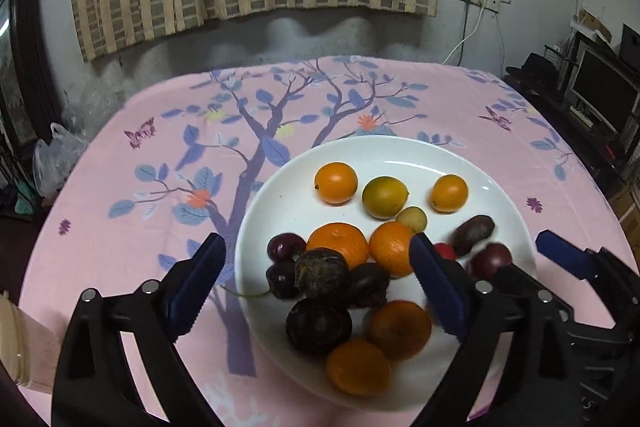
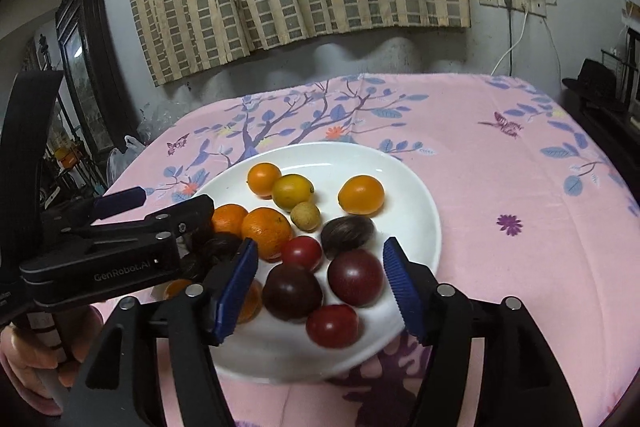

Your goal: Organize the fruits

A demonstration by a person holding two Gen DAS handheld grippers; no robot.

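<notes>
- Striped curtains are hanging over a grey wall behind the worktop (image 1: 120,187), which is wearing a pink cloth printed with blue-leaved trees and butterflies.
- Sitting near the front of that cloth, a white plate (image 1: 400,155) is holding all the fruit that is showing; none is lying on the bare cloth in either view.
- Far side of the plate: two orange kumquat-like fruits (image 1: 336,183) are flanking a greenish-yellow one (image 1: 385,196), with a small pale round fruit (image 1: 412,219) just beside it.
- Middle and near side: mandarins (image 1: 339,242) are touching dark wrinkled fruits (image 1: 321,273), smooth plums (image 2: 355,277) and small red fruits (image 2: 332,325), so kinds are lying mixed and crowded.
- Left tool (image 1: 318,289) is hovering over the plate's near left part, standing wide apart and holding nothing.
- Right tool (image 2: 320,291) is hovering over the near right part, likewise wide and gripping nothing, with the plums lying between its pads.
- Whether sorting is starting or the fruit is being gathered here, the scene is fitting both.
- For any pick, I am judging that coming straight down on one fruit with clear flanks is wisest, since round fruit is rolling easily on the glazed plate.
- Closing gently is mattering: plums and red fruits are looking soft-skinned.
- Both tools are working close together, so keeping them apart is avoiding a knock.
</notes>
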